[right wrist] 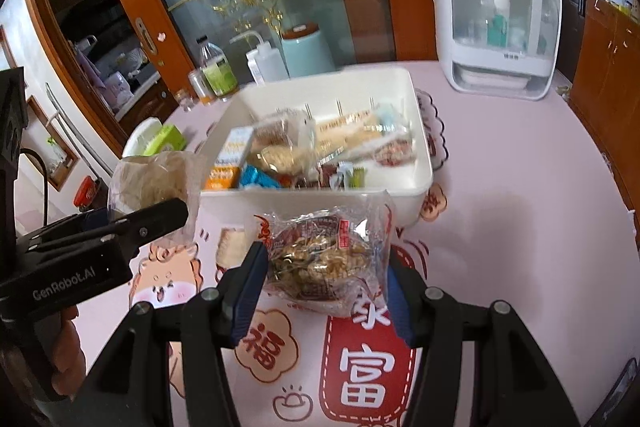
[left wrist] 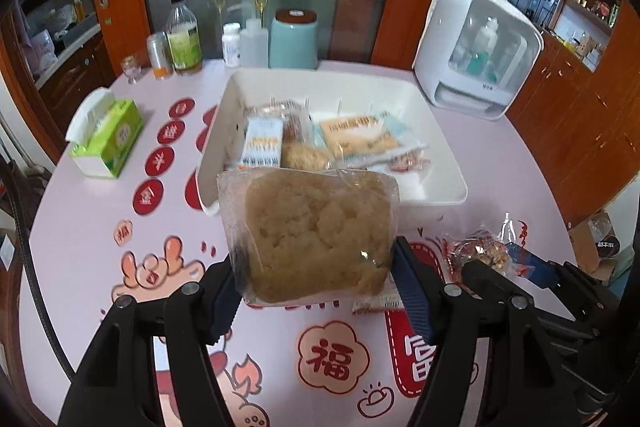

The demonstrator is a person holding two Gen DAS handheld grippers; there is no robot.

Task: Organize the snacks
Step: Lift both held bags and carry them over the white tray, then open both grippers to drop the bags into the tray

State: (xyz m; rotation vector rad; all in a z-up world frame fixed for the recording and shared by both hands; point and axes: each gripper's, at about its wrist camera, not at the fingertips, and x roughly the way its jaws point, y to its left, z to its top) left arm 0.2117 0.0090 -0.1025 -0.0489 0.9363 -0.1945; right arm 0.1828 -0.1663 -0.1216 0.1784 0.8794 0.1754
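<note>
Now we've both fingers gripping: left gripper (left wrist: 316, 287) on cake (left wrist: 316, 235), right gripper (right wrist: 324, 283) on nut snack (right wrist: 324, 259), just before bin (left wrist: 440, 187).

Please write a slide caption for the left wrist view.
Left gripper holds a clear-wrapped pale crumbly cake before the white plastic snack bin.

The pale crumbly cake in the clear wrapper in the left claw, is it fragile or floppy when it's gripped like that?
Probably fragile: the pale cake looks coarse and crumbly, so a hard squeeze from the left claw might break it. The clear wrapper looks thin and crinkly, likely slippery. The cake itself seems stiff enough, since it stands upright between the pads without sagging.
</note>
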